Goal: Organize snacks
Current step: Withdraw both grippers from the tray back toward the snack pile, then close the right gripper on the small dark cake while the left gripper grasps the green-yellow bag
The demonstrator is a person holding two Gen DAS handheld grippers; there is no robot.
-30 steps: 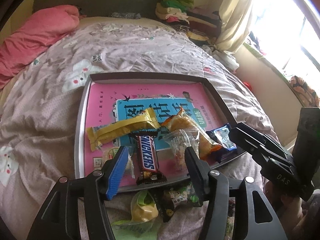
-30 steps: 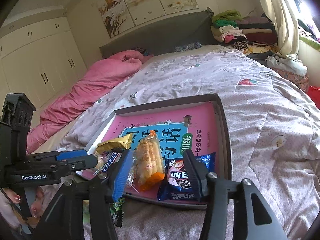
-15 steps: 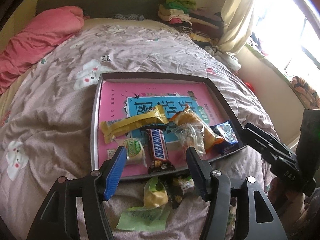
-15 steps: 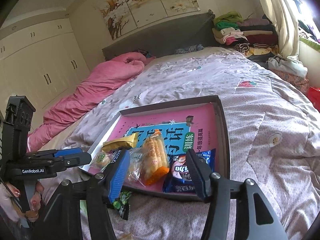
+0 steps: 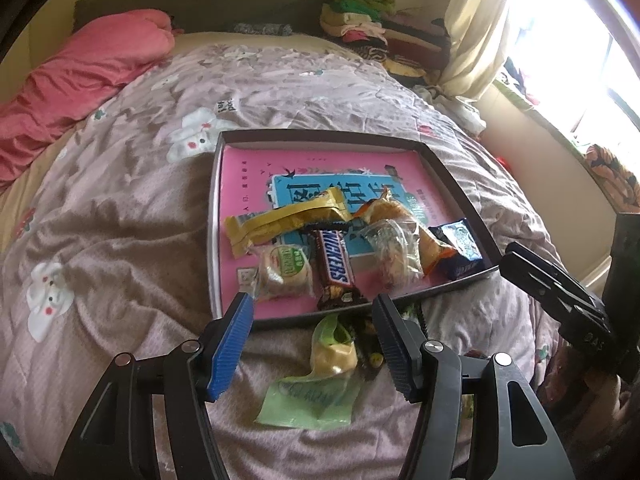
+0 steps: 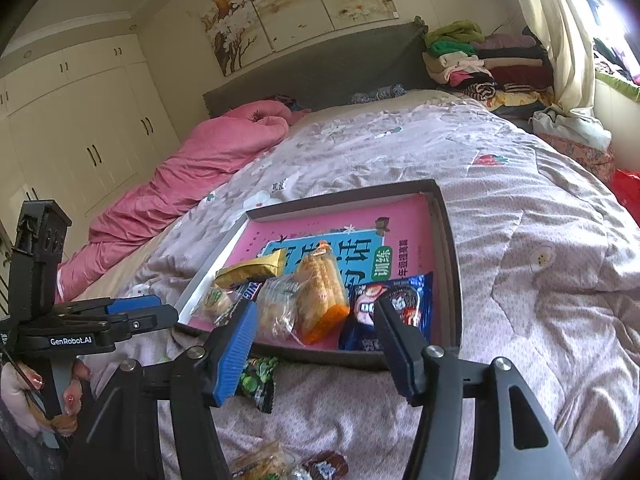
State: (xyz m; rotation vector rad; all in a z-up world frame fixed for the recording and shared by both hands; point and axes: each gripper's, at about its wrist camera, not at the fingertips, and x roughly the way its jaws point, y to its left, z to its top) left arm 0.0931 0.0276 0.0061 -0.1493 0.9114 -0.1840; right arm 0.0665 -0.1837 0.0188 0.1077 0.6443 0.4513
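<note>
From the left wrist view, my left gripper (image 5: pixel 312 342) has pulled back from the tray (image 5: pixel 440 172) compared with a second ago; its jaws stand apart and hold nothing. Inside the tray, along its near edge, lie the round green-label cake (image 5: pixel 285 271), the Snickers bar (image 5: pixel 335 270), the clear pastry bag (image 5: pixel 394 254) and the blue cookie pack (image 5: pixel 460 246). The green wrapper (image 5: pixel 316 390) lies on the bed just outside that edge, between my fingers.

From the right wrist view, my right gripper (image 6: pixel 316 344) also has retreated, jaws apart, empty. The dark green candy pack (image 6: pixel 258 380) waits on the bed below the tray's near edge. I think the loose packs come next.
</note>
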